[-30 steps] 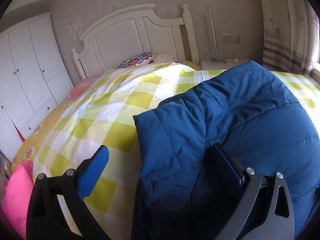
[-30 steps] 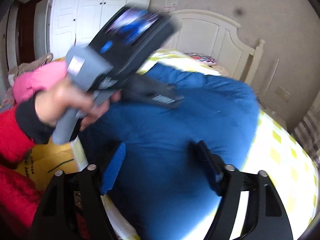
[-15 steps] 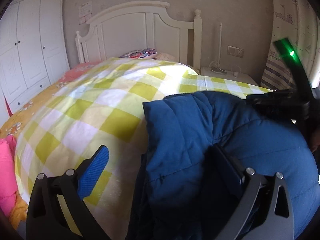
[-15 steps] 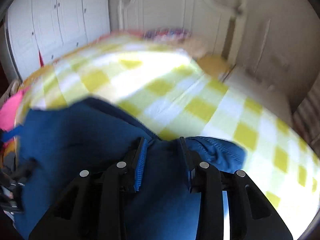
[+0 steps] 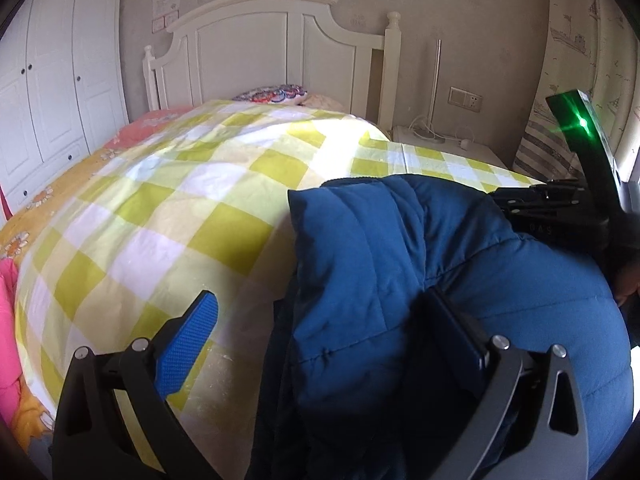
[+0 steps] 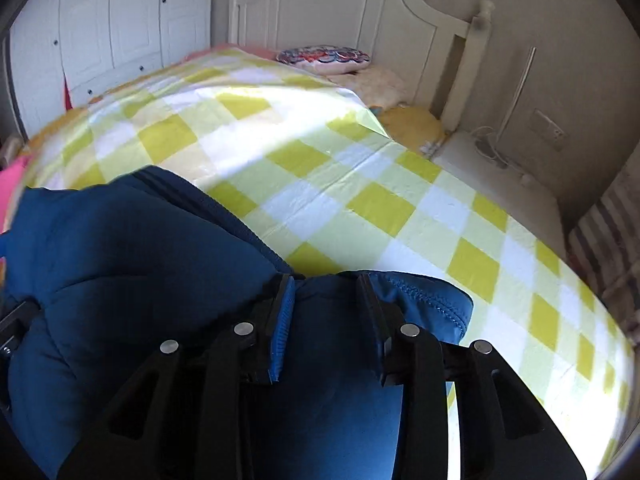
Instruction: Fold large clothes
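Observation:
A blue padded jacket lies bunched at the near edge of a bed with a yellow-and-white checked cover. My left gripper is open; its right finger rests against the jacket and its blue-padded left finger hangs over the cover. The right gripper's body shows at the right of the left wrist view with a green light. In the right wrist view the right gripper is shut on a fold of the jacket near its stitched edge.
A white headboard and a patterned pillow are at the far end. White wardrobes stand on the left. A white nightstand with cables is at the right. Pink fabric lies at the left edge.
My right gripper swung from over the jacket to its far right edge and closed on a fold. The left gripper lowered slightly and stayed open.

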Demonstrator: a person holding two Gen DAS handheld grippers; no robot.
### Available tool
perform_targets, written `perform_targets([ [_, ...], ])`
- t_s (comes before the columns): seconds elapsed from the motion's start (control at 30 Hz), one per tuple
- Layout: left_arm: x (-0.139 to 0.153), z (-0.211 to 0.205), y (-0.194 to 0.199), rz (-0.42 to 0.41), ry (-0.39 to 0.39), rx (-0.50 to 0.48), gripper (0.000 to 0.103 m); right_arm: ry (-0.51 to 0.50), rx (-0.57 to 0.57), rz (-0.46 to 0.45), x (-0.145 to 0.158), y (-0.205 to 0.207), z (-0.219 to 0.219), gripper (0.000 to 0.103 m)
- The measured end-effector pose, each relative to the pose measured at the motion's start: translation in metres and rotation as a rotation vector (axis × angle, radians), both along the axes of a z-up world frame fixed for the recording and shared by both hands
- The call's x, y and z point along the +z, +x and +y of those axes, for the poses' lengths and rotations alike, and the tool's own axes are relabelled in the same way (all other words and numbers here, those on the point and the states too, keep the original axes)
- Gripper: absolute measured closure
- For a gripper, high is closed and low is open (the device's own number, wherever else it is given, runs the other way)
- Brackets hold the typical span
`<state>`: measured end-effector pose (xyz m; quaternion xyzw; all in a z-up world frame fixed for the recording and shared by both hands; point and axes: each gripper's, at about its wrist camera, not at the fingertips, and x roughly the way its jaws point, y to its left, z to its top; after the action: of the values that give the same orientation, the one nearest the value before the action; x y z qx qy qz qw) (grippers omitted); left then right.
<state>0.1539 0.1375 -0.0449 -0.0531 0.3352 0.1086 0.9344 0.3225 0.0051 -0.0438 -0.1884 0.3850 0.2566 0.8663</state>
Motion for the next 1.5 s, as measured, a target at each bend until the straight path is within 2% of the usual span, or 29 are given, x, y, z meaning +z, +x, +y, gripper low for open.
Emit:
perform_targets([
  [0.07, -0.001, 0.002, 0.000, 0.004, -0.013, -0.005, 0.002, -0.052, -0.006, 0.008, 0.014, 0.001, 0.008, 0.069],
  [0.1, -0.001, 0.002, 0.000, 0.004, -0.014, -0.006, 0.002, -0.046, 0.004, -0.015, 0.026, -0.003, 0.011, 0.069],
  [0.2, -0.002, 0.000, -0.001, 0.003, -0.008, -0.004, 0.002, 0.052, 0.071, -0.042, 0.057, -0.017, 0.020, 0.069],
  [0.27, -0.002, 0.000, -0.001, 0.006, -0.011, -0.005, 0.002, 0.060, 0.142, -0.038, 0.063, -0.024, 0.035, 0.069],
  [0.37, -0.002, -0.002, -0.004, 0.011, -0.004, -0.006, 0.002, 0.007, 0.239, 0.020, 0.050, -0.022, 0.067, 0.069],
  [0.4, -0.002, -0.002, -0.005, 0.013, 0.002, -0.005, 0.002, -0.028, 0.274, 0.069, 0.037, -0.018, 0.080, 0.069],
  [0.47, -0.003, -0.003, -0.006, 0.022, 0.013, 0.001, 0.002, -0.106, 0.284, 0.153, 0.012, -0.009, 0.095, 0.069],
  [0.57, -0.005, 0.002, -0.005, 0.034, -0.013, -0.006, 0.002, -0.129, 0.274, 0.199, 0.001, 0.001, 0.102, 0.069],
  [0.7, -0.005, 0.006, -0.006, 0.034, -0.050, -0.023, 0.002, -0.135, 0.233, 0.117, 0.017, -0.015, 0.094, 0.068],
  [0.83, -0.006, 0.007, -0.008, 0.029, -0.060, -0.024, 0.002, 0.048, 0.173, 0.015, 0.064, -0.059, 0.041, 0.068],
  [0.9, -0.006, 0.007, -0.008, 0.028, -0.062, -0.024, 0.002, 0.088, 0.149, 0.010, 0.070, -0.074, 0.018, 0.068],
  [0.97, -0.007, 0.007, -0.007, 0.027, -0.065, -0.023, 0.002, 0.047, 0.135, 0.016, 0.056, -0.087, 0.004, 0.067],
  [1.0, -0.007, 0.007, -0.007, 0.027, -0.067, -0.024, 0.002, 0.006, 0.117, 0.034, 0.039, -0.088, 0.001, 0.067],
  [1.1, -0.007, 0.006, -0.005, 0.038, -0.064, -0.021, 0.002, 0.100, 0.076, 0.004, 0.016, -0.092, -0.011, 0.066],
  [1.2, -0.007, 0.006, -0.006, 0.037, -0.056, -0.021, 0.002, 0.100, 0.026, -0.032, 0.025, -0.104, -0.011, 0.066],
  [1.27, -0.007, 0.006, -0.006, 0.035, -0.053, -0.021, 0.002, 0.202, 0.057, -0.055, 0.042, -0.135, -0.018, 0.066],
  [1.37, -0.007, 0.007, -0.006, 0.036, -0.061, -0.023, 0.002, 0.241, 0.054, -0.175, 0.048, -0.193, -0.036, 0.066],
  [1.43, -0.007, 0.007, -0.006, 0.036, -0.062, -0.023, 0.002, 0.269, 0.090, -0.161, 0.035, -0.222, -0.044, 0.062],
  [1.5, -0.007, 0.007, -0.007, 0.032, -0.068, -0.028, 0.002, 0.226, 0.101, -0.154, 0.009, -0.240, -0.041, 0.054],
])
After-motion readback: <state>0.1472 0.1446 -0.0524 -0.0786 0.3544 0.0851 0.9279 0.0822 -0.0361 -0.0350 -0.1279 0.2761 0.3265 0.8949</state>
